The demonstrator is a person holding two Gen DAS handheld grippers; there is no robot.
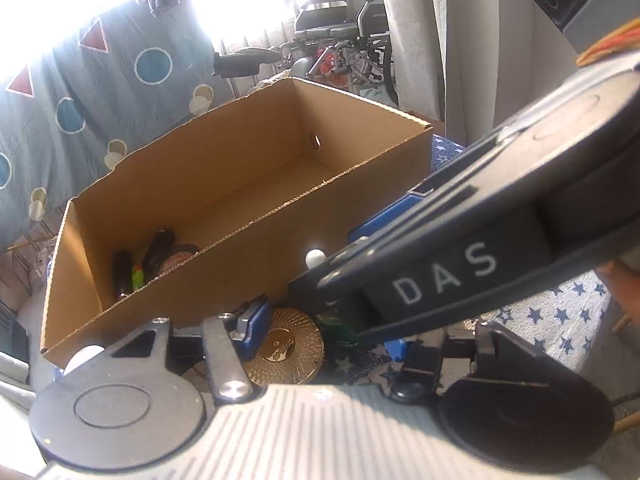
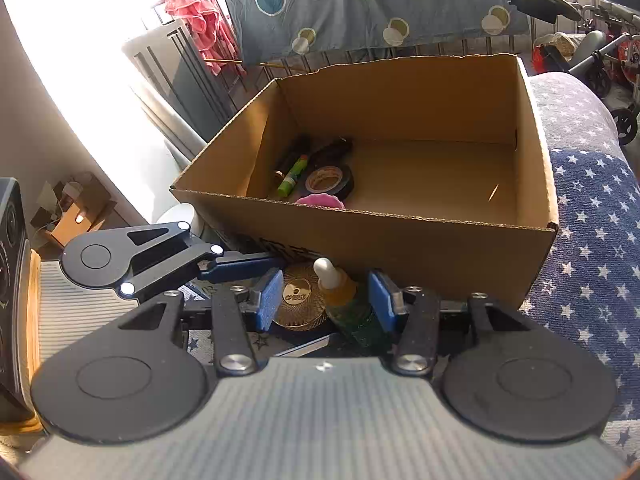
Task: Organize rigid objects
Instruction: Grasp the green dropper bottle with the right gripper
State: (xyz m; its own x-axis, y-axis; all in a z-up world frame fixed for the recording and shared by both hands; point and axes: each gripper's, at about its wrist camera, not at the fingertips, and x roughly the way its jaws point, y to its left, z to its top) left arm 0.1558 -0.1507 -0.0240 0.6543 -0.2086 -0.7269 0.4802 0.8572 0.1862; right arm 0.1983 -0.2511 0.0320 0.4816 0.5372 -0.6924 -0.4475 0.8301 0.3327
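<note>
Right claw straddles dropper bottle and gold compact, pads apart, nothing gripped. Left claw open around the same pair, lying just before the cardboard box, likely queued for boxing.

Right gripper: matte black linkage arms, round disc pivots with embossed circles, silver screw heads, blue rectangular textured finger pads, grey ribbed body plate with small white mark. Left gripper: same black-and-blue build. In left view, right gripper's black side bears white letters "DAS".
</note>
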